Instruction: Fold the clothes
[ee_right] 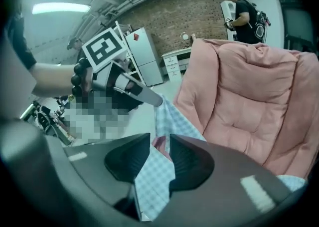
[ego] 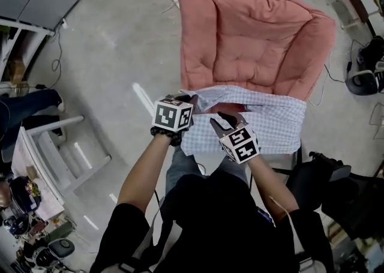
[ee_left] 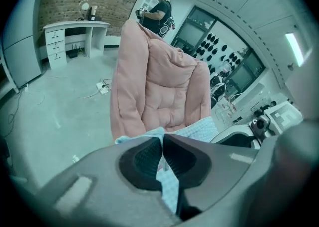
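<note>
The left tool [ee_left: 163,143] is pressed together on an edge of the checked shirt [ego: 264,119]. The right tool [ee_right: 160,146] stands slightly spread, with the same cloth between its jaws. The shirt lies across the front of the pink padded chair [ego: 252,32].

Overhead, two low views; common cushion [ego: 252,38]

The shirt [ego: 264,119] lay draped over the near edge of the padded chair [ego: 252,32], ahead of the person; the left gripper [ego: 189,99] was at its left corner; the right gripper [ego: 223,120] was just right of that, cloth between its jaws; a power strip [ee_left: 102,87] lay on the floor [ego: 120,44] behind the chair.
</note>
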